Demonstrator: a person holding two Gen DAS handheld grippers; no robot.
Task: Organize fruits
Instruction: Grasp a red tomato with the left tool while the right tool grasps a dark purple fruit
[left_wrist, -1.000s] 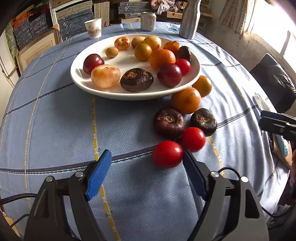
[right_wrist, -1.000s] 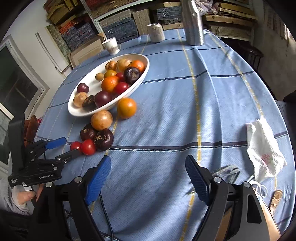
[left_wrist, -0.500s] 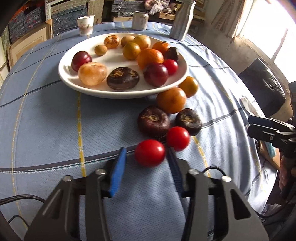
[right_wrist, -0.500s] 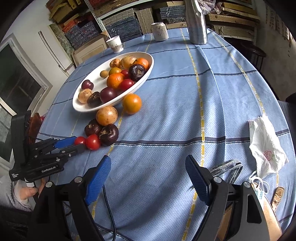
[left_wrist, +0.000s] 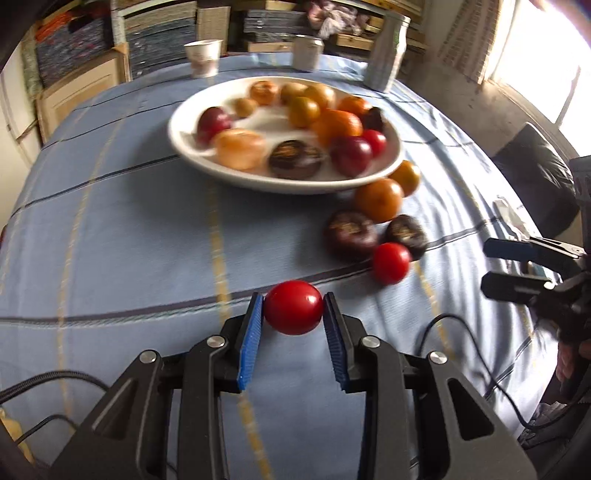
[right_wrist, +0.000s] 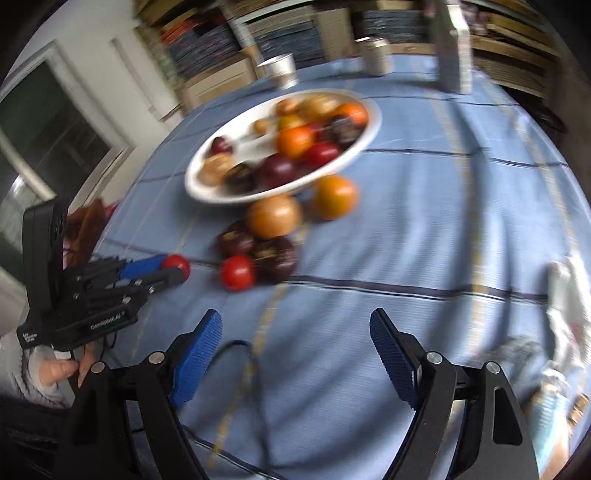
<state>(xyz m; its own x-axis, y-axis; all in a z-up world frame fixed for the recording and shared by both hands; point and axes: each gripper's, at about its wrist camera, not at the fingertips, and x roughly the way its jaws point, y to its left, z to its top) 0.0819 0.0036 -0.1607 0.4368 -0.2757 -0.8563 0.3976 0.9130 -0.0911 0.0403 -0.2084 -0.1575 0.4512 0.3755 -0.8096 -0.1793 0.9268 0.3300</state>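
— What do your left jaws hold?

— My left gripper (left_wrist: 293, 308) has just closed its ribbed blue pads on a smooth, glossy red tomato (left_wrist: 293, 307), low in the frame's centre, over the blue checked cloth of the desk (left_wrist: 110, 229).

— And the right?

— My right gripper (right_wrist: 295, 354) stands spread, nothing between. The white oval plate (right_wrist: 371, 125) of round fruit sits in the upper middle.
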